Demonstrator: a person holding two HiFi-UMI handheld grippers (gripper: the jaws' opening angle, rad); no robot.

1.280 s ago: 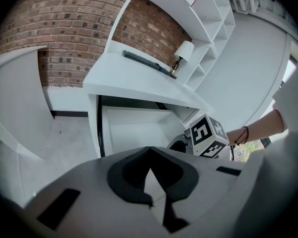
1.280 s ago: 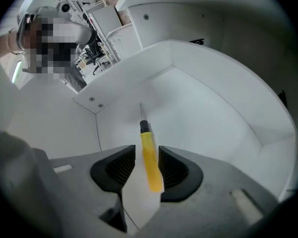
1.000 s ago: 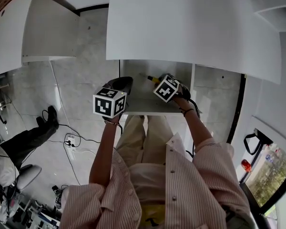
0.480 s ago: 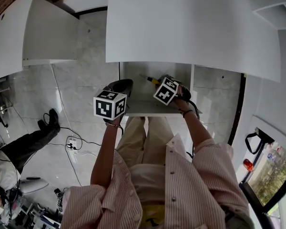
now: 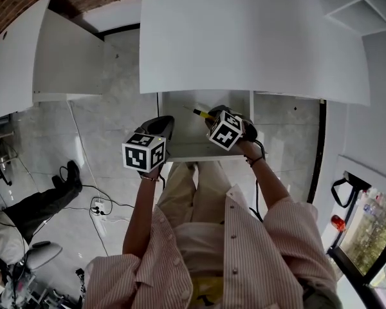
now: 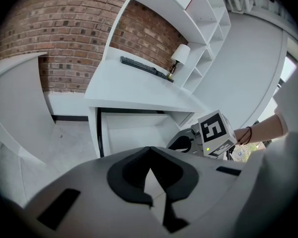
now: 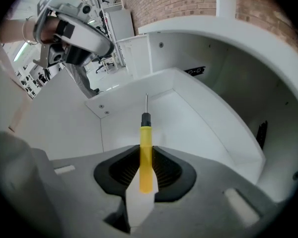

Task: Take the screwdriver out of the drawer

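Jaws together, the left hand-held gripper faces the open drawer.

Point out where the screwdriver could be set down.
Desk top: bare from its front edge back to the dark bar and lamp. Drawer floor: bare too. Crowded at the drawer front, around left tool and right tool holding the screwdriver.
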